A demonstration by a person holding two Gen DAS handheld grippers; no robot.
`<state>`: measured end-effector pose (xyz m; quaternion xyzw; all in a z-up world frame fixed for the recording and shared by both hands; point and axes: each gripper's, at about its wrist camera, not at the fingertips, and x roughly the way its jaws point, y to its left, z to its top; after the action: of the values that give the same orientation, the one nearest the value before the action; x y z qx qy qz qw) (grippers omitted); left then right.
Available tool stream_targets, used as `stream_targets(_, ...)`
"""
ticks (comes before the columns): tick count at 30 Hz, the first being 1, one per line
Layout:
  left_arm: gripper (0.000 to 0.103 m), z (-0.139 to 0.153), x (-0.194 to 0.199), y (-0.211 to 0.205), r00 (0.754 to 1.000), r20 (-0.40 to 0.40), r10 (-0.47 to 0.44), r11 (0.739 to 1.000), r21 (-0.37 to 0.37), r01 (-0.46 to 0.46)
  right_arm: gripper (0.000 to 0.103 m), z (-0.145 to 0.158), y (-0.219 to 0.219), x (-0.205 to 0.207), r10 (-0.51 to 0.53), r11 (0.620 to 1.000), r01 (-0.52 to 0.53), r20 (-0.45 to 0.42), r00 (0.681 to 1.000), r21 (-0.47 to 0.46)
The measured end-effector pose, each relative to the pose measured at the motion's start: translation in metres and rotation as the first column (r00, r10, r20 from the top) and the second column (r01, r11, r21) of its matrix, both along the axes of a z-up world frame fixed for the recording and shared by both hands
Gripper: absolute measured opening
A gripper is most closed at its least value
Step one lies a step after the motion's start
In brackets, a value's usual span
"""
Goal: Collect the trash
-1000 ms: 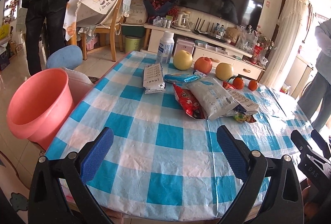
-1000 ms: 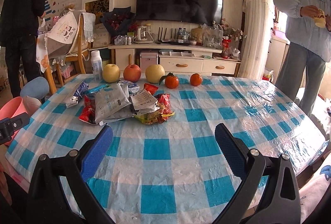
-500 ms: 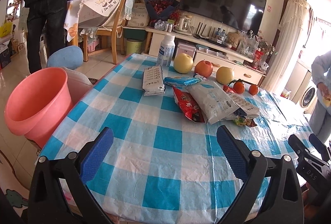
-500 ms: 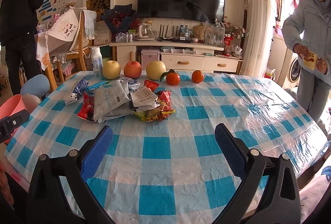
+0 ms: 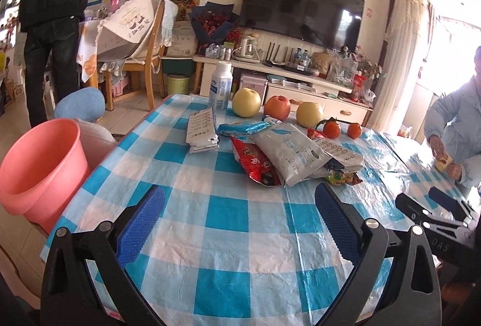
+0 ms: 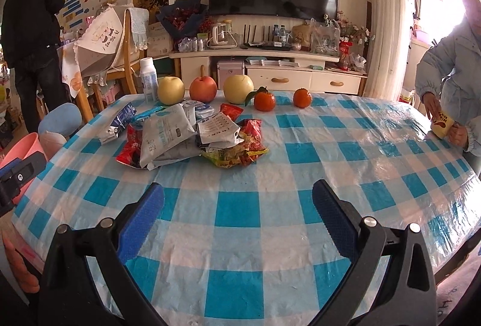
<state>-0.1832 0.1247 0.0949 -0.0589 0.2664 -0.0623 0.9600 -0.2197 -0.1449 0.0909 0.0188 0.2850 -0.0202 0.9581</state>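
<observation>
A heap of empty snack wrappers [image 5: 288,156] [image 6: 192,139] lies on the blue-checked table: a grey-white bag [image 5: 290,153], a red packet [image 5: 255,165], a yellow-red wrapper [image 6: 237,150]. A flattened white carton [image 5: 203,129] lies apart to the left. A pink bucket [image 5: 39,166] stands beside the table's left edge. My left gripper [image 5: 239,216] is open and empty above the near table edge. My right gripper [image 6: 237,213] is open and empty, short of the heap.
A row of fruit [image 6: 204,88] and two oranges [image 6: 264,101] sits behind the heap, with a white bottle [image 5: 221,90]. A person in light blue [image 6: 451,79] holds a yellow cup at the right edge. A person in black [image 5: 54,10] stands far left.
Both grippers have edged forward toward the heap and stayed open. The person on the right has bent down to the table edge.
</observation>
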Motion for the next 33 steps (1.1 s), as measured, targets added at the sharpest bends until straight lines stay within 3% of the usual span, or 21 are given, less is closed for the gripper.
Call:
stream_targets(6,0.098,-0.003,0.004,-0.007,0.999,-0.033,-0.024,1.000,0.018,0.024,0.099,0.001,-0.006,0.003,0.030,0.999,-0.031,0.041,0.999,0.037)
stream_targets(14,0.098,-0.019,0.026,0.000,0.986,-0.166,-0.025,0.999,0.019,0.028,0.099,-0.002,-0.014,0.023,0.070,0.995,-0.068,-0.029,0.997,0.071)
stream_targets(19,0.098,-0.027,0.037,0.000,0.974,-0.225,-0.039,0.999,0.006,0.041,0.099,-0.008,-0.034,0.036,0.044,0.991,-0.033,-0.083,0.996,0.132)
stream_targets(26,0.098,-0.035,0.045,-0.011,0.964,-0.249,-0.091,0.996,-0.011,0.091,0.099,-0.019,-0.059,0.049,0.005,0.965,0.031,-0.138,0.990,0.260)
stream_targets(33,0.098,-0.038,0.051,-0.029,0.960,-0.247,-0.129,0.991,0.008,0.135,0.099,-0.020,-0.053,0.061,0.009,0.974,0.021,-0.132,0.991,0.224)
